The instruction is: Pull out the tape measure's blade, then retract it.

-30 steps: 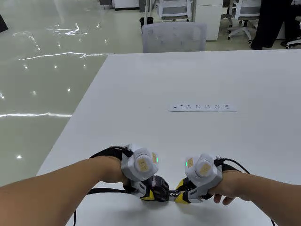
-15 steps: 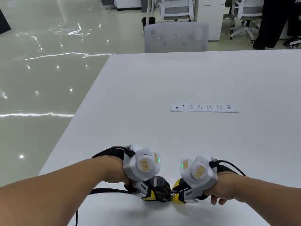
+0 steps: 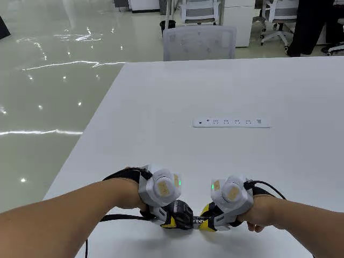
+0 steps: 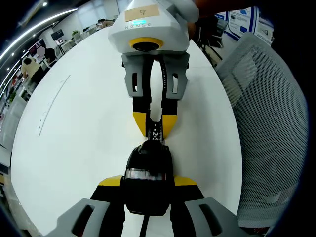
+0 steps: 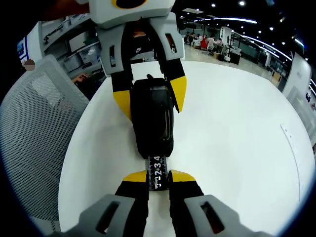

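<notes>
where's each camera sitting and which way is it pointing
Head view: on the person's head, looking forward and down the table; both forearms, the left gripper and the right gripper show.
Left gripper view: rides the left gripper, looking along its jaws, shut on the tape measure case, toward the right gripper.
Right gripper view: rides the right gripper, jaws pinching the blade, facing the left gripper.
Shared: the gripper views face each other across case and blade.

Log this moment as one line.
left gripper: shut on case | right gripper: shut on blade | blade: short length out | both: at table near edge
</notes>
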Demonstrator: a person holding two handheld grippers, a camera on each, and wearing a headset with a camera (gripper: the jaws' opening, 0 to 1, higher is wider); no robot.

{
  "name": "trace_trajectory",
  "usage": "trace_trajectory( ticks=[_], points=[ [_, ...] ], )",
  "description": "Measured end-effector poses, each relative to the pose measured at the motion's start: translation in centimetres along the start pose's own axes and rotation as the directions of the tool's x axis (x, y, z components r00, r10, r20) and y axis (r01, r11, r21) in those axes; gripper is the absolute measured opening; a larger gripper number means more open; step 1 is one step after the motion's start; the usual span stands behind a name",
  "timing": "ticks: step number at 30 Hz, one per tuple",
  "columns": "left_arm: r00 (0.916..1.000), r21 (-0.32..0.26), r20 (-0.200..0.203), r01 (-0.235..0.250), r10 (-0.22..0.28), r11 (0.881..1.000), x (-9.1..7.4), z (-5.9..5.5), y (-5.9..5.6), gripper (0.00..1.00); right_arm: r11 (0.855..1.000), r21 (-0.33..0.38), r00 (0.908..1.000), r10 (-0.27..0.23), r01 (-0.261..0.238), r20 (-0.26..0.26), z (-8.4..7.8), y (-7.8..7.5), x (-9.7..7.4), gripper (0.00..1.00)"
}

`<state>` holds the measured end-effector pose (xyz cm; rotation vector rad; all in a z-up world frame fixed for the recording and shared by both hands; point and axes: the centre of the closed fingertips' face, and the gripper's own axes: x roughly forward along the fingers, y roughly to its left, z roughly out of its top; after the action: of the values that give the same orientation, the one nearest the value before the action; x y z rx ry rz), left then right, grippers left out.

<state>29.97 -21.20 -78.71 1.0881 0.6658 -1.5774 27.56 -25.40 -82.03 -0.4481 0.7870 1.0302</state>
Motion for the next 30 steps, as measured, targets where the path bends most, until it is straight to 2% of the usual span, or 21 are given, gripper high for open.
trace_trajectory(
  ticks=[15,21,30],
  points=[
    [1.0000,-0.007,0.003,-0.009,0.009,1.000,-0.1,-0.1,0.0,0.32,1.000,0.017,0.9999,-0.011,0.011,0.010,-1.0,-0.1,-1.0,0.13],
    [0.9999,0.001,-0.012,-0.010,0.010,1.000,0.0,-0.1,0.0,0.32,1.000,0.021,0.9998,-0.016,0.016,0.010,-1.6,-0.2,-1.5,0.13],
    [0.9999,0.000,-0.011,-0.008,0.008,1.000,-0.1,0.0,0.0,0.32,0.999,0.026,0.9997,-0.022,0.022,0.005,-2.6,-0.1,-2.6,0.13]
  ],
)
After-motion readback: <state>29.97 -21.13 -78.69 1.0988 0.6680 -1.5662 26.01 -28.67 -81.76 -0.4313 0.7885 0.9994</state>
